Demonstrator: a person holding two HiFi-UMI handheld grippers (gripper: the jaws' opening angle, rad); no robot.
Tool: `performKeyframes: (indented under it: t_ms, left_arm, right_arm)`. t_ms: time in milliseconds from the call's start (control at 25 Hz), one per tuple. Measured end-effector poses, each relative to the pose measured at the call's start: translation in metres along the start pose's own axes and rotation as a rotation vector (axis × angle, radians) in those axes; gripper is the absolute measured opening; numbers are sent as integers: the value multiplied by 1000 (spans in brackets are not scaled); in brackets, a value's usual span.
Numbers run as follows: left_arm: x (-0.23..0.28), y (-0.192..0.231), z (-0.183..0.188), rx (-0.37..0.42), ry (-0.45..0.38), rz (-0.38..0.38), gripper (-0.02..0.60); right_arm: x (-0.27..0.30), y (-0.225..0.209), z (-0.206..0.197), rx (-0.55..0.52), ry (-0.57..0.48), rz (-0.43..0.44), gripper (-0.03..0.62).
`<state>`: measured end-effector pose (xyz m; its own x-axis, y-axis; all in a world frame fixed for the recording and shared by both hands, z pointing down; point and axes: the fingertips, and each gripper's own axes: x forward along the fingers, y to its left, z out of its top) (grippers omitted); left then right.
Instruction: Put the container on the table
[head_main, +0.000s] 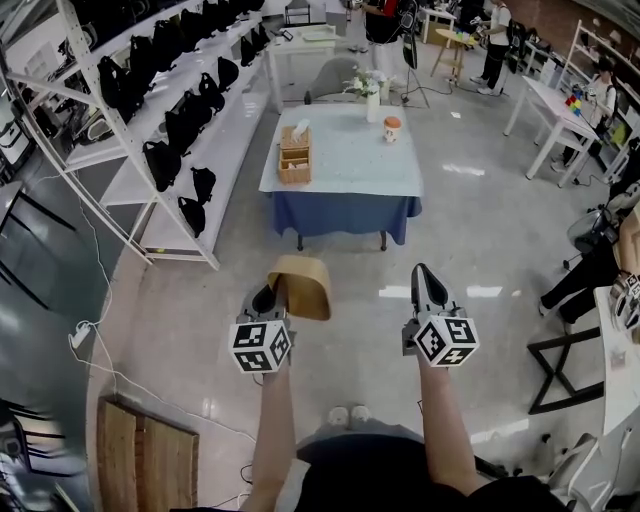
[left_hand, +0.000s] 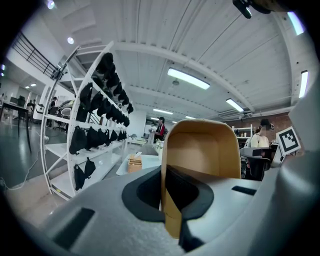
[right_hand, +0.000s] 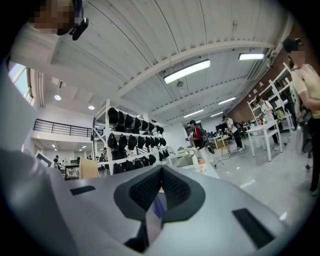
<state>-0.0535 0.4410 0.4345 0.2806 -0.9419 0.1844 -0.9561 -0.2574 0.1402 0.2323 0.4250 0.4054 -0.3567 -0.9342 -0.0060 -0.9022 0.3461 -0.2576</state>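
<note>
Carrying step. The left claw (head_main: 266, 300), lower centre of the head view, is clamped on one wall of the tan container (head_main: 303, 287), held in the air well apart from the blue-skirted desk (head_main: 345, 165) at upper centre. The right claw (head_main: 428, 288) is closed on nothing. Next, judged: approach the desk and lower onto a bare patch. Only the left gripper view shows the pinched wall; only the head view shows the gap to the desk.

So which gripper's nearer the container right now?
Left. The left gripper is shut on the container; the right gripper hangs off to its right, apart from it.
</note>
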Motion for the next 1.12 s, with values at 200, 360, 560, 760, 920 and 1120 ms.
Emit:
performKeyframes:
  t_ms: [200, 360, 560, 760, 920, 1120]
  left_arm:
    - [3, 18, -4, -19, 11, 6, 9]
    - [5, 29, -6, -23, 13, 6, 9]
    - [6, 41, -6, -19, 10, 15, 9]
    - [10, 45, -2, -22, 3, 16, 9]
    - [18, 50, 4, -21, -11, 19, 9]
    - [34, 58, 14, -16, -29, 26, 9]
  right_arm:
    - [15, 9, -9, -6, 18, 4, -2]
    - [21, 11, -14, -18, 24, 1, -2]
    - [27, 8, -17, -18, 19, -2, -2]
    - [31, 2, -13, -10, 7, -15, -2]
    - [41, -1, -8, -14, -8, -15, -2]
    - [61, -7, -1, -15, -28, -10, -2]
